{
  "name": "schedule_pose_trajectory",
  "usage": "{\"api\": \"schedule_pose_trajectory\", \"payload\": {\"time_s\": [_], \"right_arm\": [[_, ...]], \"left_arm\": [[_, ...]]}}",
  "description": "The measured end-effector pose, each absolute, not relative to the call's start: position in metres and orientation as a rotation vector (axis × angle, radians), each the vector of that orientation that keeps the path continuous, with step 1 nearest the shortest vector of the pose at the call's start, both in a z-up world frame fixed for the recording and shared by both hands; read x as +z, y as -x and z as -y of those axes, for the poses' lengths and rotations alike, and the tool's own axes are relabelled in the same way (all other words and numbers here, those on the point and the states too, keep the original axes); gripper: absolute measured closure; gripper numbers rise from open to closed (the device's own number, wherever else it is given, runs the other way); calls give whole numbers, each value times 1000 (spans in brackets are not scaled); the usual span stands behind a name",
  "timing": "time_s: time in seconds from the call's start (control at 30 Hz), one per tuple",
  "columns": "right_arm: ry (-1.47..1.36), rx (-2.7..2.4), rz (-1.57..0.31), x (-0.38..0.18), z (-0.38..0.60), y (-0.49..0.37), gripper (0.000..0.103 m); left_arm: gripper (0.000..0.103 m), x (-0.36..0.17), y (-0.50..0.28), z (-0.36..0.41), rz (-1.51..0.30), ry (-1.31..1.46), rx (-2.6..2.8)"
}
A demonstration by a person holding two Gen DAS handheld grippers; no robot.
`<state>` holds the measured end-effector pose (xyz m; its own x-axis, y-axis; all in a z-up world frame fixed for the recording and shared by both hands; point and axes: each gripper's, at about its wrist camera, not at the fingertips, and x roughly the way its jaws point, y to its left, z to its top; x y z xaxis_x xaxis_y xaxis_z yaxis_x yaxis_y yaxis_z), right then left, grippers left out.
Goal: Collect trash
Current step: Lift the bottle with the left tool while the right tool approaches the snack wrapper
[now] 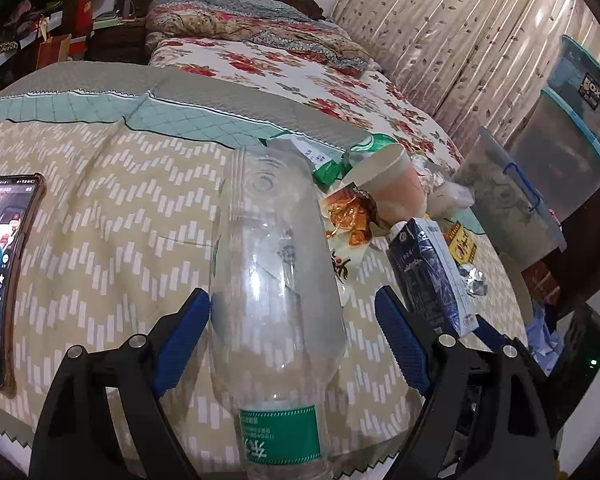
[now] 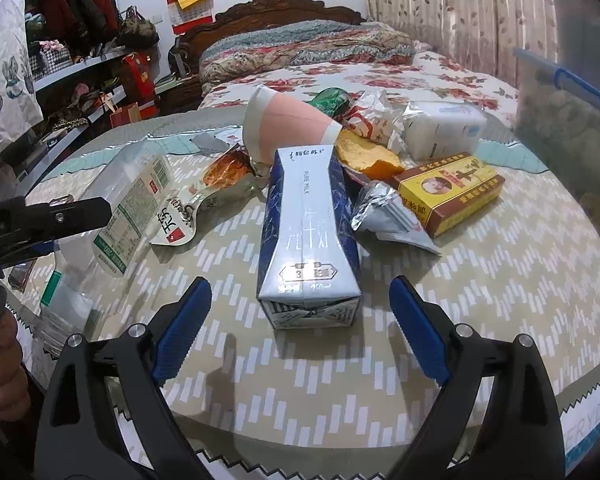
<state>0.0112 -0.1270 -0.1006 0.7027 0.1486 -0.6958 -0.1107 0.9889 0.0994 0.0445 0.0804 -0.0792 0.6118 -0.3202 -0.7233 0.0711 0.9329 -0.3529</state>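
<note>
Your left gripper (image 1: 292, 340) straddles the empty plastic bottle (image 1: 276, 280), fingers spread and not clamping: light, thin-walled, slippery, likely to crush, so grip mid-body gently.

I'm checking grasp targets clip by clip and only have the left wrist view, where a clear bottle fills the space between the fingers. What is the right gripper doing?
Observer: The right gripper is open, lined up on the milk carton, which lies flat just ahead of its fingers.
Operator: Is it touching the carton?
Observer: No, both pads are short of it, with tablecloth showing between.
Operator: Anything behind the carton that my view hides?
Observer: A white tissue pack sits beyond the yellow box.
Operator: And the bottle's label?
Observer: The right view shows printed text on the bottle.
</note>
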Motion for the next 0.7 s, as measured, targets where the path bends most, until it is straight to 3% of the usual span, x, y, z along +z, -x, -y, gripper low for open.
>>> {"api": "schedule_pose_trajectory", "payload": {"time_s": [0.17,0.23,0.37,0.5,0.6,0.67,0.7], "right_arm": [[-57,136,-773,-99,130,-16,12],[-54,129,-773,-99,130,-20,12],[-71,117,-753,-96,131,-18,12],[-84,54,-561,-71,139,6,12],[-72,89,-489,-55,134,16,27],[-60,166,-513,-50,122,13,46],[-47,221,-554,-51,113,7,50]], "left_arm": [[24,-92,-52,-72,-933,281,-214],[38,-97,-51,-73,-947,269,-207],[39,-98,-45,-74,-934,239,-203],[39,-92,-38,-90,-891,258,-184],[39,-88,-39,-102,-864,279,-170],[39,-89,-43,-107,-866,283,-156],[39,-91,-45,-109,-874,289,-153]]}}
